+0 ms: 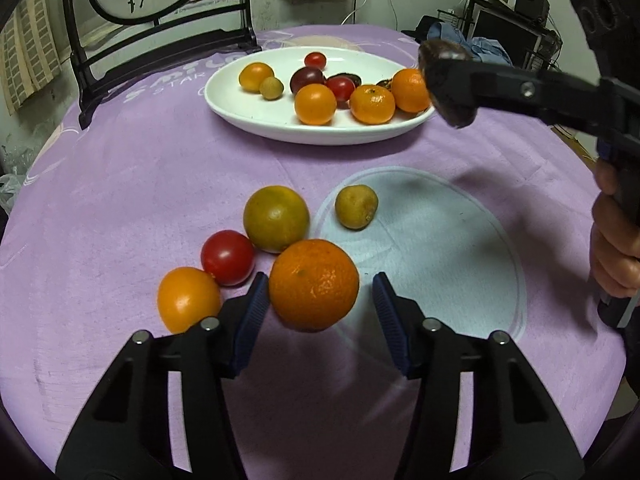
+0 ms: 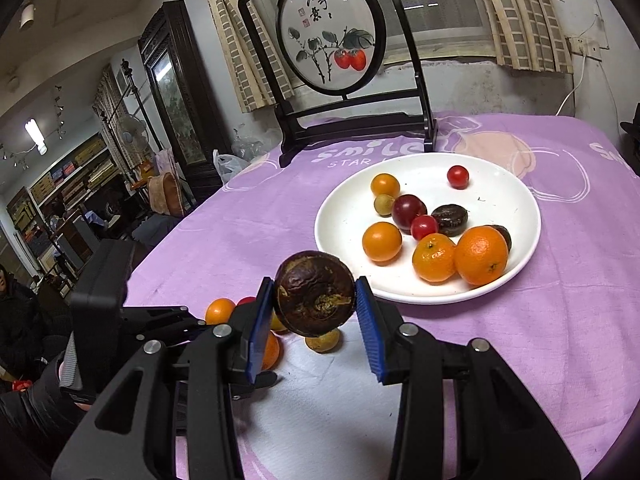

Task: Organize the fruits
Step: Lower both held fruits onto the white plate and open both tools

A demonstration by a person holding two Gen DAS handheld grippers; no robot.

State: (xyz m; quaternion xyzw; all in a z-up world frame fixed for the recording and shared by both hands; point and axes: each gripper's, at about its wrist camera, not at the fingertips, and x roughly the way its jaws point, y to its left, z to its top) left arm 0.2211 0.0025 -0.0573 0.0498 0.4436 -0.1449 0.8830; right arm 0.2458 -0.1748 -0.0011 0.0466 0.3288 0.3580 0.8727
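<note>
- The right hand-held gripper clamps a round, dark brown, wrinkled fruit between its ribbed blue pads; the fruit hangs in the air in front of the plate, above the table.
- The left hand-held gripper stands wide, its ribbed blue pads either side of a dimpled mandarin; the left pad sits just beside the peel and the right pad is apart from it.
- The mandarin rests on the table, at the rim of a pale oval printed on the soft purple cloth.
- Four more loose fruits lie close by it: a smooth orange tomato, a glossy red tomato, a green-yellow citrus and a small dull olive-brown fruit.
- A shallow white glazed plate at the far side of the table holds ten pieces: two mandarins, two smooth orange tomatoes, two small red tomatoes, one dark purple round fruit, one small olive fruit and two dark wrinkled ones.
- Behind the plate stands a black wooden frame with a round painted panel showing two red fruits.
</note>
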